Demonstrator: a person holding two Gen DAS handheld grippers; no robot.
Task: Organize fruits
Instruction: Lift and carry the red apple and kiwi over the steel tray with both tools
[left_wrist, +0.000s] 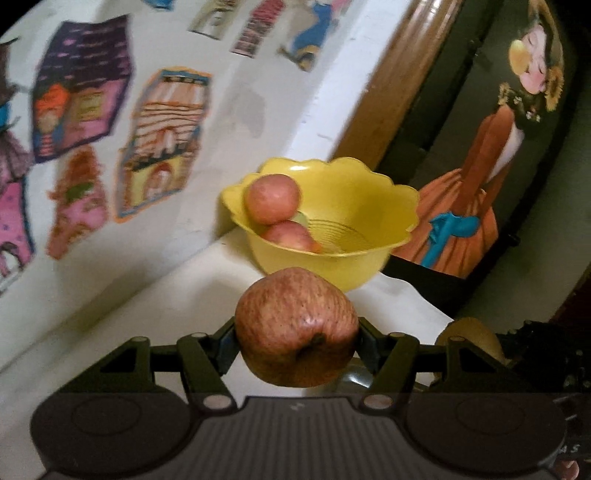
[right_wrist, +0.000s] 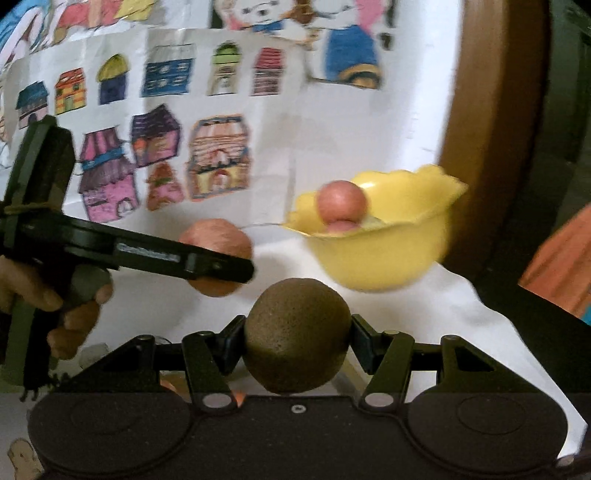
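1. Left tool pinches a red streaked apple, held above the white counter.
2. Right tool pinches a round brown fruit.
3. Yellow scalloped plastic bowl at the counter's far edge holds two red apples.

The left gripper is clamping a red apple between its jaws, stem end facing the camera; beyond it a yellow scalloped bowl is sitting on the white worktop, holding two more apples; coloured house drawings are covering the wall at left; a brownish fruit is showing at right, partly hidden behind the gripper linkage.
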